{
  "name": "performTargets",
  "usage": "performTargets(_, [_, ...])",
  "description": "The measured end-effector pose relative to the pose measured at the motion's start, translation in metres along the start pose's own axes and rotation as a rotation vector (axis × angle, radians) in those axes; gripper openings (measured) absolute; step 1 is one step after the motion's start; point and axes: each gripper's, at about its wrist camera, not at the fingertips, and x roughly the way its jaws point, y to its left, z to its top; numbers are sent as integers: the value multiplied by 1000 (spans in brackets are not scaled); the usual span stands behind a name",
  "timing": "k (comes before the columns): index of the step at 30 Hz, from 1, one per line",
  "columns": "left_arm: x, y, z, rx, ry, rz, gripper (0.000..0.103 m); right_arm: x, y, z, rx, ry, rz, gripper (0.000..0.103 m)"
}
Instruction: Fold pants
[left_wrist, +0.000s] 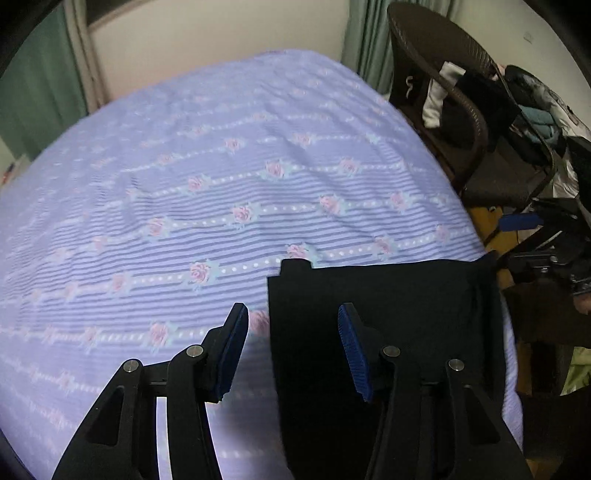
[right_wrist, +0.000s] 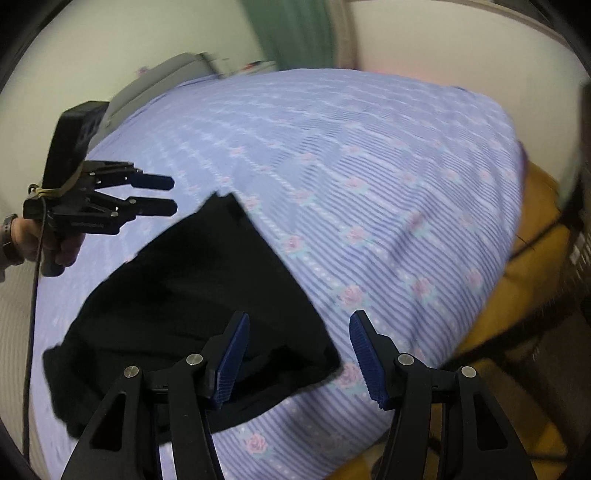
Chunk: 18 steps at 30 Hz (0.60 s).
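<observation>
Floral bedspread (left_wrist: 221, 184), black pants (right_wrist: 192, 295) (folded) lying diagonally

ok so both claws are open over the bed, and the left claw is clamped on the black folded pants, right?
Not clamped. In the left wrist view the left claw stands open above the edge of the black folded pants, pads gripping nothing. The right claw is open too, over the lilac rose-striped bedspread.

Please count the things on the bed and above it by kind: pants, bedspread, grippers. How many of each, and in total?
Black pants: 1
Floral lilac bedspread: 1
Grippers: 2, left gripper and right gripper, both open and empty
Total: 4
</observation>
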Motion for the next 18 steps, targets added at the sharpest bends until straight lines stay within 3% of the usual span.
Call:
performTargets(7, [33, 20, -1, -24, 51, -83, 50, 5, -8, -12, 241, -3, -110, 57])
performTargets(9, [35, 22, -3, -36, 55, -100, 37, 6, -4, -14, 272, -2, -108, 57])
performTargets(15, [40, 16, -4, -30, 54, -122, 19, 10, 5, -20, 303, 10, -102, 57])
performTargets(18, [41, 14, -5, -31, 48, -121, 12, 16, 5, -23, 323, 19, -98, 43])
